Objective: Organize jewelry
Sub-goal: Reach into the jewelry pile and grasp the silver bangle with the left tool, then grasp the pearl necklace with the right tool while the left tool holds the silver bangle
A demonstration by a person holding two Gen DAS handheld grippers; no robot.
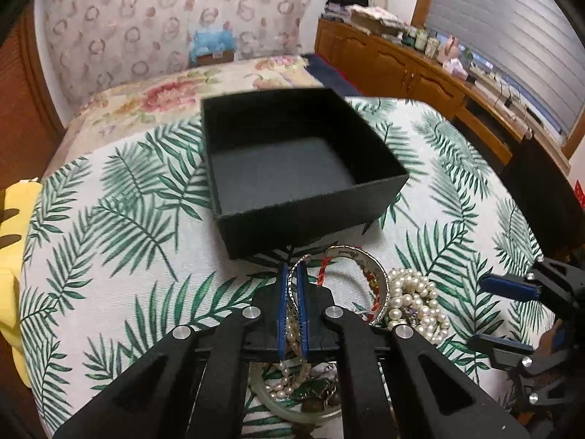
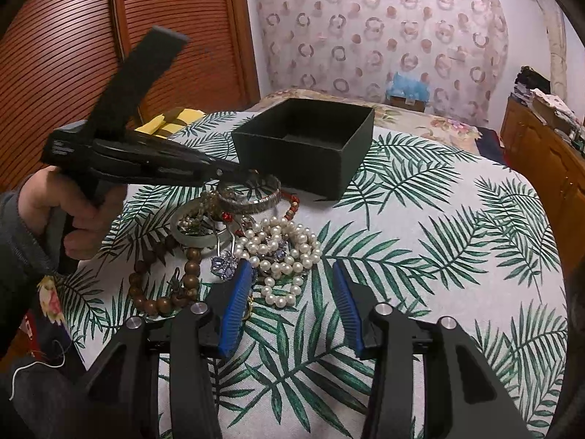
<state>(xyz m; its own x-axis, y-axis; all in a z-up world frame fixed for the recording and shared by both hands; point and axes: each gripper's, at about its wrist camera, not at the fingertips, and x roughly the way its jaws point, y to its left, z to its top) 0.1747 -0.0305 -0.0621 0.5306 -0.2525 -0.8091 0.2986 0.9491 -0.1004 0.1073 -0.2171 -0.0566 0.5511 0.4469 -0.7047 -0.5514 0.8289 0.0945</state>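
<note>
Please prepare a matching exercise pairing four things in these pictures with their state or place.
Things:
1. black box
2. left tongs
3. right tongs
4. pearl necklace

States:
A. open, holding nothing
B. heaped on the leaf-print cloth
C. empty, lid off
D. shut on a thin silver bangle

Pairs: 1-C, 2-D, 3-A, 4-B

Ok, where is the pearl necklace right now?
The pearl necklace lies heaped on the leaf-print cloth, just ahead of the open right tongs, beside the wide silver bangle and in front of the black box.
</note>
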